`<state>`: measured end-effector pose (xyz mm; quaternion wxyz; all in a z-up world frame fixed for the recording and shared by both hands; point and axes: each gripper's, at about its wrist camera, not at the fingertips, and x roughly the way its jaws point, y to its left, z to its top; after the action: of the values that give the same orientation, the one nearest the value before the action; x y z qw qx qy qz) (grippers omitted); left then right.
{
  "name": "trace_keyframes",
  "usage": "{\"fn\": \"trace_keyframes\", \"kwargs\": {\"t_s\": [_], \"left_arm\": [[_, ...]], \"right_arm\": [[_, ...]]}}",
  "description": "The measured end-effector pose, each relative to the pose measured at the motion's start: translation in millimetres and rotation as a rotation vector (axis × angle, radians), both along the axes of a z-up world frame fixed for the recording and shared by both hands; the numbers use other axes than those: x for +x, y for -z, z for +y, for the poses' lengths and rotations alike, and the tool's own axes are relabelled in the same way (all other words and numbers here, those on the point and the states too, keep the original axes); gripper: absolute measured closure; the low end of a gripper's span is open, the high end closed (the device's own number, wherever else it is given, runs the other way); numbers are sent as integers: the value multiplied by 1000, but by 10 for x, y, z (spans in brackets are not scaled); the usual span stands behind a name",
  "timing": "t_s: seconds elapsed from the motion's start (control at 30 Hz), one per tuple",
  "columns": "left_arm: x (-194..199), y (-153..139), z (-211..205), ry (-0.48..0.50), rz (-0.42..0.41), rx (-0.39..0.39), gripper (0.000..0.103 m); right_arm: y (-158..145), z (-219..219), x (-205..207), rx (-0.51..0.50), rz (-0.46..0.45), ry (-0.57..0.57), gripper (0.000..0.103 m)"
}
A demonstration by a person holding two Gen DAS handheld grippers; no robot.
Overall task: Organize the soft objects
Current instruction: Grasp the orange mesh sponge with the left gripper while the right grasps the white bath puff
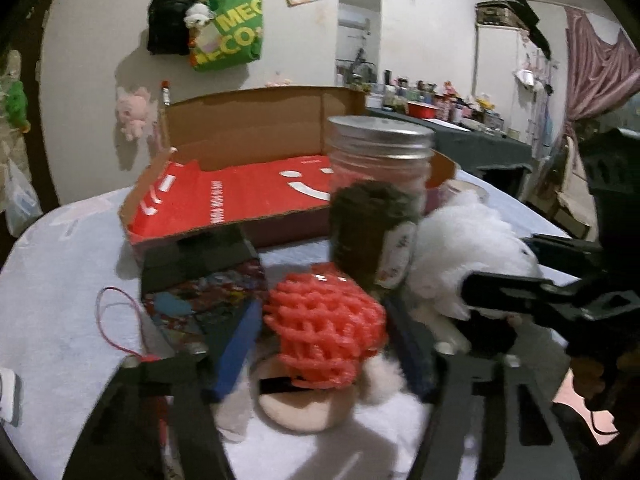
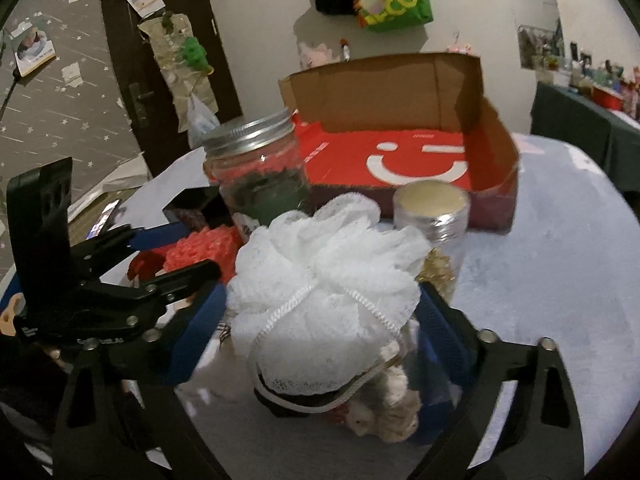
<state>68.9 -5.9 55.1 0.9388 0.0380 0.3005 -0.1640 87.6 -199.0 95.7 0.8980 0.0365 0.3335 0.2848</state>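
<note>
The left gripper (image 1: 324,344) has its blue pads on both sides of a red foam net sleeve (image 1: 320,328) and looks to be squeezing it. The right gripper (image 2: 320,320) has its blue pads against a fluffy white mesh bath puff (image 2: 324,280), holding it. Both soft things are just above the pale blue table cover (image 2: 560,264), near a glass jar with a silver screw lid (image 1: 376,200). Behind stands an open cardboard box with a red floor and a white smile (image 2: 416,160). A green bag on the wall (image 1: 228,32) reads "MEG" and "CO". The jar's label is too blurry to read.
</note>
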Motion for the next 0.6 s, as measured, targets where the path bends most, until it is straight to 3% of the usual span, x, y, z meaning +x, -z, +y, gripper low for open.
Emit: {"fn": "trace_keyframes", "kwargs": {"t_s": [0.07, 0.27, 0.6], "left_arm": [[-13, 1, -25, 9, -2, 2, 53], [-70, -44, -52, 10, -22, 8, 61], [-180, -239, 30, 12, -72, -10, 63]], "right_arm": [[-4, -4, -31, 1, -11, 1, 36], [-30, -43, -176, 13, -54, 15, 61], [-173, -67, -380, 24, -132, 36, 76]]}}
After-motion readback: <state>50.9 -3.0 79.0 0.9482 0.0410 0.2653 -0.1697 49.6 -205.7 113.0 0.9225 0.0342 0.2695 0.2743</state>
